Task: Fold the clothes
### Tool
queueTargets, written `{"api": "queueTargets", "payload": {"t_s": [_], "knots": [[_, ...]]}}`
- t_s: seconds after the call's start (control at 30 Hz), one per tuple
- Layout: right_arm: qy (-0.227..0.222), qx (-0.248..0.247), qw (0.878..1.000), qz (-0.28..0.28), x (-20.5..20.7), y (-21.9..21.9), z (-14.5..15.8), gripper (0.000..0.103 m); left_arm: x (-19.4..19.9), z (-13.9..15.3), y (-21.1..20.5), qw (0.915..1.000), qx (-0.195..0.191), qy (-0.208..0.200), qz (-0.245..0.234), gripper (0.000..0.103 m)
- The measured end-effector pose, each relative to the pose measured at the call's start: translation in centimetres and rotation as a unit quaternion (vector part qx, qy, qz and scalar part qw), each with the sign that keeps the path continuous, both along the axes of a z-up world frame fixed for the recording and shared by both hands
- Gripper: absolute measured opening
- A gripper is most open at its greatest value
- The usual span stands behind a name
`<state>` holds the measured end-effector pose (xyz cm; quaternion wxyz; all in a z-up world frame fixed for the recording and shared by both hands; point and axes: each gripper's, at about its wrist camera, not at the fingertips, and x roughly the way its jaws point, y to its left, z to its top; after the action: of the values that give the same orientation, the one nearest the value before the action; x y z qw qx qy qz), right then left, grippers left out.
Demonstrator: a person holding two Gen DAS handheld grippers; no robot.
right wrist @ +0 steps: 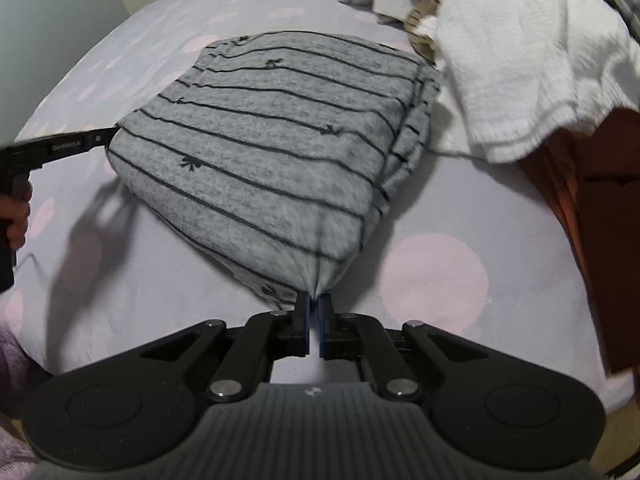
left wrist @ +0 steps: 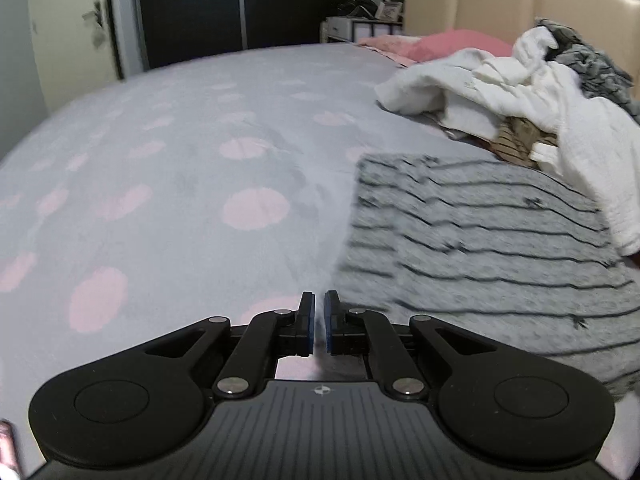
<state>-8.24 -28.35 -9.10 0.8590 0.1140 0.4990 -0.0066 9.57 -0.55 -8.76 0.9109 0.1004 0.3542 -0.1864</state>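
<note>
A grey garment with thin black stripes (right wrist: 264, 152) lies folded on the bed; it also shows in the left wrist view (left wrist: 480, 240) at the right. My right gripper (right wrist: 315, 300) is shut on its near corner, and the cloth bunches into the pads. My left gripper (left wrist: 319, 312) has its jaws nearly together with nothing between them, over the bedspread just left of the garment. In the right wrist view the left gripper (right wrist: 100, 138) reaches to the garment's left edge.
A pile of unfolded clothes with a white towel-like cloth (left wrist: 520, 80) on top lies at the back right, shown too in the right wrist view (right wrist: 512, 52). The grey bedspread (left wrist: 180, 160) has pink dots. Pink pillows (left wrist: 452, 42), a headboard and a dark wardrobe stand behind.
</note>
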Motion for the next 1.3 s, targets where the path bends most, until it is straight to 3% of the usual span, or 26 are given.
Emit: {"api": "queueTargets", "payload": {"t_s": [0.13,0.2,0.23,0.27,0.43,0.57,0.77,0.9,1.0,1.3], "knots": [[-0.009,-0.008,0.999,-0.033,-0.1,-1.4,0.5,0.011,0.7,1.3,1.6,0.9988,-0.041,0.015,0.022,0.005],[-0.029,-0.006,0.998,-0.046,-0.1,-1.9,1.2,0.029,0.9,1.8,1.8,0.9978,-0.058,0.023,0.021,0.018],[-0.04,-0.005,0.998,-0.053,0.0,-2.2,1.6,0.049,0.9,2.0,1.7,0.9975,-0.063,0.026,0.017,0.034],[-0.052,-0.004,0.997,-0.058,0.1,-2.4,2.0,0.055,0.9,2.2,1.6,0.9971,-0.07,0.029,0.01,0.051],[-0.101,0.005,0.991,-0.086,1.4,-3.0,3.3,0.07,1.3,2.4,-0.1,0.9956,-0.079,0.046,-0.019,0.062],[-0.105,0.037,0.985,-0.128,3.2,-4.2,2.3,0.07,2.4,1.2,-1.2,0.9945,-0.068,0.077,-0.022,0.062],[-0.071,0.08,0.981,-0.16,5.4,-5.2,0.3,0.07,4.4,-1.2,-1.4,0.9873,-0.072,0.136,-0.04,0.063],[-0.066,0.125,0.974,-0.175,6.5,-5.8,-0.6,0.07,6.5,-2.5,-0.7,0.9773,-0.113,0.174,-0.04,0.068],[-0.058,0.131,0.974,-0.176,7.7,-6.0,-1.3,0.071,7.9,-3.5,-0.3,0.9674,-0.149,0.201,-0.036,0.072],[-0.065,0.152,0.972,-0.167,10.4,-5.9,-2.8,0.077,10.6,-5.5,-1.9,0.9455,-0.223,0.233,-0.047,0.072]]}}
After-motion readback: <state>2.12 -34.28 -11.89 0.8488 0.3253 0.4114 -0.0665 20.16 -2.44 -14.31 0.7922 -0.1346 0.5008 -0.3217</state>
